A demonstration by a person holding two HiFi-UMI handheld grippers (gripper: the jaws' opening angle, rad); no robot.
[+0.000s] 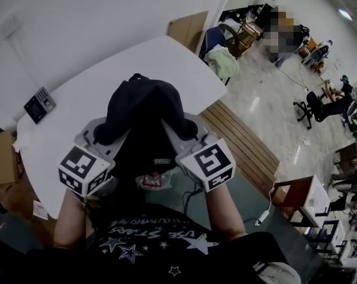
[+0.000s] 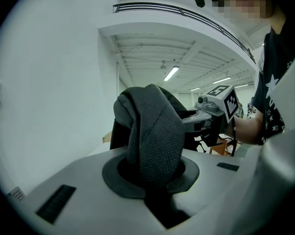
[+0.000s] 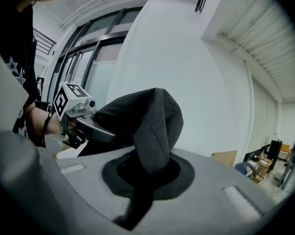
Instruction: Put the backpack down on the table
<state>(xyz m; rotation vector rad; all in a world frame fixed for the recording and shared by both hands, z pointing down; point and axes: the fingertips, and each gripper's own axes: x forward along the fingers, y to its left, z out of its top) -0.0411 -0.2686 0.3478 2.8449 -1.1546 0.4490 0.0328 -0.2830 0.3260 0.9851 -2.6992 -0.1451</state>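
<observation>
A black backpack (image 1: 144, 116) hangs between my two grippers over the near edge of the white table (image 1: 160, 58). My left gripper (image 1: 101, 139) holds it on the left side and my right gripper (image 1: 187, 136) on the right. In the left gripper view, the left gripper (image 2: 152, 175) is shut on a dark grey woven shoulder strap (image 2: 154, 131). The right gripper (image 3: 147, 173) is likewise shut on the other strap (image 3: 157, 121). Each gripper shows in the other's view: the right gripper (image 2: 216, 106) and the left gripper (image 3: 75, 107). The bag's lower part is hidden behind the grippers.
A small keypad device (image 1: 39, 104) lies at the table's left end. A cardboard box (image 1: 3, 157) stands left of the table. Chairs (image 1: 224, 47) crowd the table's far right end. A slatted wooden panel (image 1: 243, 149) lies on the floor at the right.
</observation>
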